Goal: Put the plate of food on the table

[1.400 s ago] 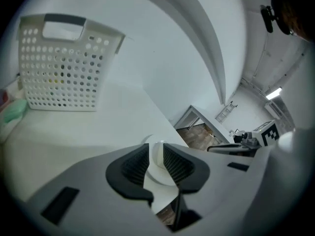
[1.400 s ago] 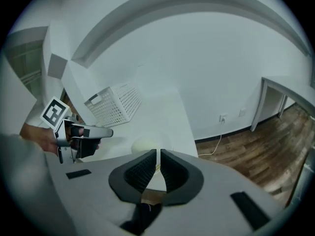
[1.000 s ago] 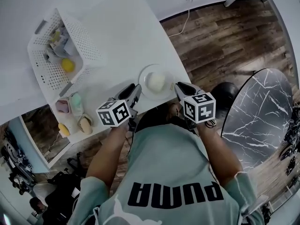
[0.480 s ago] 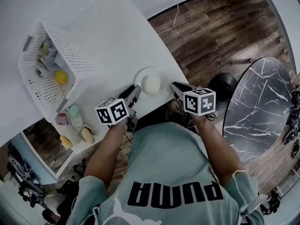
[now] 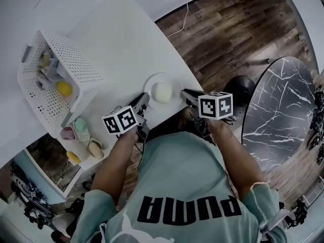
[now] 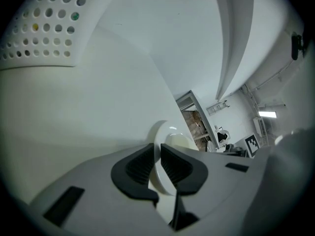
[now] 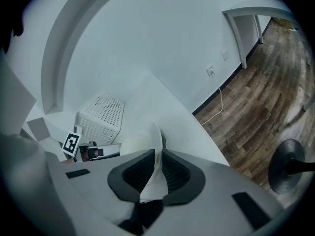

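The round white plate (image 5: 151, 84), carrying one pale cream lump of food (image 5: 162, 92), lies at the white bench's (image 5: 126, 39) near edge. The left tongs (image 5: 144, 99) have just been closing and clench its rim at seven o'clock. The right tongs (image 5: 185, 93) clench it at four. At nine o'clock, a white perforated plastic basket (image 5: 76, 65) holds a yellow ball (image 5: 64, 88) among other small items.

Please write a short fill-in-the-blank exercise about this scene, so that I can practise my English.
1. The right gripper is shut on the rim of the round white ____.
2. On it lies ____ pale round bun.
3. The white perforated plastic basket holds a round ____ item.

Missing words: plate; one; yellow.
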### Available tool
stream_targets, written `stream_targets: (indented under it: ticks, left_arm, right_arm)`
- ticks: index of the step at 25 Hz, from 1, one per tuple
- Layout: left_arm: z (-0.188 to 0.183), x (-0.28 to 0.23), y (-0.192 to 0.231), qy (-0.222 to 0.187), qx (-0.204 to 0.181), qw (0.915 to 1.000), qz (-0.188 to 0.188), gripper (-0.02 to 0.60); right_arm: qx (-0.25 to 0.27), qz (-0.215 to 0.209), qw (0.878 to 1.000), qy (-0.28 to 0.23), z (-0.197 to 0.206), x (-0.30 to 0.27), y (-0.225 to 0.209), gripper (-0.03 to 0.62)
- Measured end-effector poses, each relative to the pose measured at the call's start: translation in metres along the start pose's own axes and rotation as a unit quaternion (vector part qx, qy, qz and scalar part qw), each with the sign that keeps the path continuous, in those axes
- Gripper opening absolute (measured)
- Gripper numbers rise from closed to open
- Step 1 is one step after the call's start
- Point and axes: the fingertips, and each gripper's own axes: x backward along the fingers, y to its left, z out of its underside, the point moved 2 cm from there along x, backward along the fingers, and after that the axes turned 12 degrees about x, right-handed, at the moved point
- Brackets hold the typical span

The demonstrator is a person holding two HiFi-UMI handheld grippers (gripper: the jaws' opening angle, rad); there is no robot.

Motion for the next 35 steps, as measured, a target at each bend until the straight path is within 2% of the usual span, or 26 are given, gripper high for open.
stream_targets:
  ticks: [8, 17, 25, 35]
  left_arm:
    - [-0.004, 0.000, -0.006, -0.007, 0.023, 0.9996, 0.015, 0.043]
    - [-0.006, 0.008, -0.025, -0.013, 0.034, 0.9983, 0.046, 0.040]
    - [-0.009, 0.013, -0.054, -0.001, 0.009, 0.9970, 0.077, 0.035]
    - [0.007, 0.007, -0.102, 0.042, -0.051, 0.9918, 0.109, 0.034]
  right_arm:
    - [-0.035, -0.015, 0.999, -0.009, 0.001, -0.004, 0.000, 0.031]
    - [-0.038, -0.006, 0.998, -0.043, -0.011, 0.015, 0.005, 0.031]
    - [-0.055, 0.015, 0.994, -0.093, -0.016, 0.042, 0.010, 0.031]
    - [-0.089, 0.043, 0.981, -0.164, 0.000, 0.094, 0.007, 0.031]
